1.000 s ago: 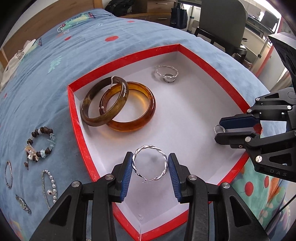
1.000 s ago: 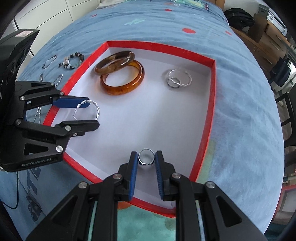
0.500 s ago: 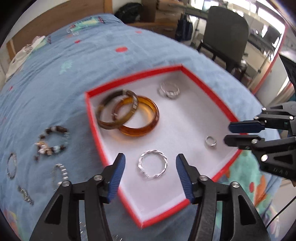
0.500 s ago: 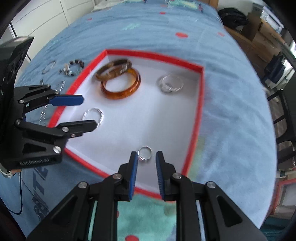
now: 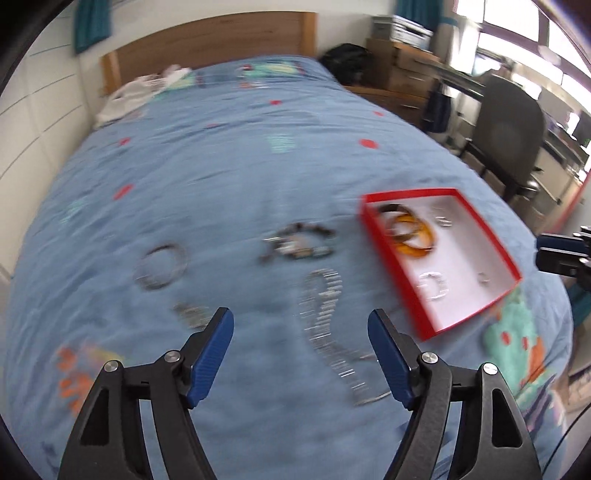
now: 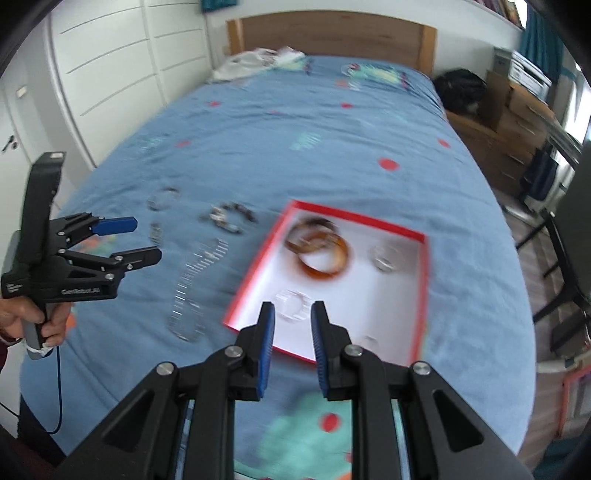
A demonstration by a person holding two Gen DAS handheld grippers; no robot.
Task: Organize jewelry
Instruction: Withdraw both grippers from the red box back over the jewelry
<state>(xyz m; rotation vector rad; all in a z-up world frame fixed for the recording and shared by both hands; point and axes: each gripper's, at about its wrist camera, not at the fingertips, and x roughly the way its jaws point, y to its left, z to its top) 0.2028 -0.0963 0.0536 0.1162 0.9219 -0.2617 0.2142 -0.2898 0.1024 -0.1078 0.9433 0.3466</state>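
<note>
A red box [image 5: 439, 192] [image 6: 354, 218] with a white floor lies on the blue bedspread. It holds two amber bangles [image 5: 413, 236] [image 6: 325, 254], a twisted silver hoop [image 5: 432, 286] [image 6: 288, 300], a small ring [image 5: 483, 277] [image 6: 369, 341] and a silver ring pair [image 5: 443, 220] [image 6: 384, 258]. My left gripper [image 5: 300, 321] [image 6: 147, 239] hovers left of the box above a rhinestone strand [image 5: 321, 306] [image 6: 195, 280], its jaws opening with nothing between them. My right gripper [image 6: 292, 314] [image 5: 539, 253] hangs high over the box's near edge, its jaws a narrow gap apart and empty.
Loose on the bedspread lie a beaded bracelet [image 5: 299, 243] [image 6: 229, 218], a silver bangle [image 5: 160, 267] [image 6: 162, 197] and a small dark piece [image 5: 192, 314]. A wooden headboard [image 6: 325, 33] is at the far end, an office chair [image 5: 509, 125] at the right. A hand [image 6: 33, 321] holds the left gripper.
Both grippers rose and drew back from the box. The left let go of the twisted hoop, widened and swung left over the loose jewellery. The small ring now lies in the box.
</note>
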